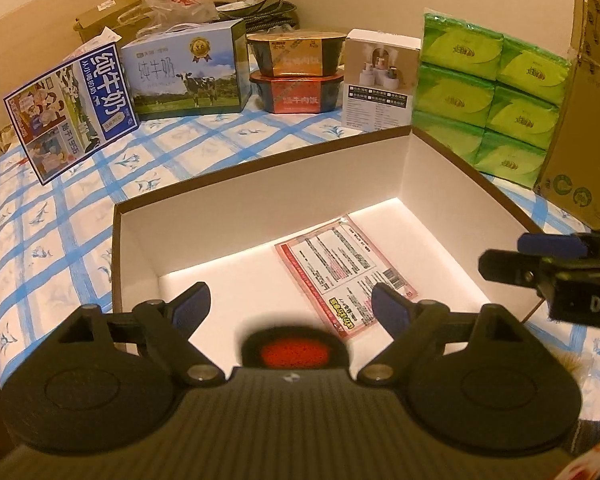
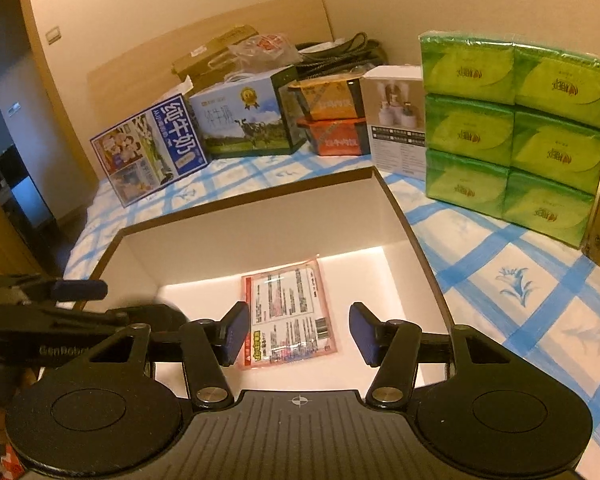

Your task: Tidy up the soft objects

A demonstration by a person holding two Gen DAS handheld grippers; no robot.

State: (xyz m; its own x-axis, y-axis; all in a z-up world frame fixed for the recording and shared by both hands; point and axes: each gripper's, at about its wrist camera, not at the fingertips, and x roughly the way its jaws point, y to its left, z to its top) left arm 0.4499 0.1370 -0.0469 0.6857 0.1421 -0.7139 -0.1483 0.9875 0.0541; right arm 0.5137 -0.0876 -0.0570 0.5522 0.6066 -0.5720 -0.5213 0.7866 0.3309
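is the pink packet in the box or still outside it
In. The pink packet lies flat on the white floor of the open box, its walls all around it; neither tool touches it.

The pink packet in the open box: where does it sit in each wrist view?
Left wrist: pink packet lies on the box floor, right of centre, beside the tool's right finger.
Right wrist: pink packet lies centred, between the tool's fingers, untouched.
Shared landmark: green tissue packs, upper right in both.
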